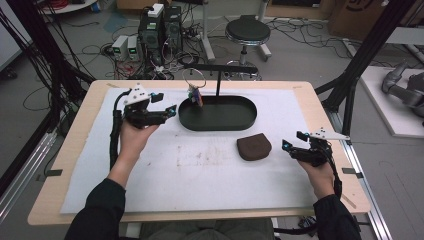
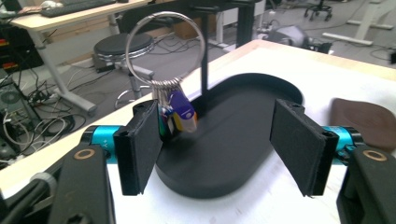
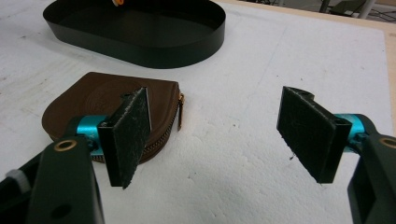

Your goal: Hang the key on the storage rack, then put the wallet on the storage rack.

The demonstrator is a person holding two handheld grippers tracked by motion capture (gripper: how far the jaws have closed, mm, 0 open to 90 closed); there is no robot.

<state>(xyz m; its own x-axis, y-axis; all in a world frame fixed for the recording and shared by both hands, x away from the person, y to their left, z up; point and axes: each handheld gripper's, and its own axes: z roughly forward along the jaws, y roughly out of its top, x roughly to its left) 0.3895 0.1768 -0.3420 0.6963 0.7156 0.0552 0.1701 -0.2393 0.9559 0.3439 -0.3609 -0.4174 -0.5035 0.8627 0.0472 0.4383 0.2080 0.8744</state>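
Over the black tray [image 1: 218, 114], a key ring [image 2: 165, 46] with tags hanging from the stand's bar, just beside the left gripper [image 1: 172, 111]. Jaws wide, holding nothing; keys not yet gripped. At the table's right side, right gripper [image 1: 286, 145] also wide and empty, near the brown pouch [image 3: 100, 105]. Likely early: both things untouched, 2 grasps left.

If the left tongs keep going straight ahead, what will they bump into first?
Probably the key ring with its coloured tags, which hangs just beyond the open left tongs, over the near end of the black oval tray. Depth is hard to judge, so they might slip beside it.
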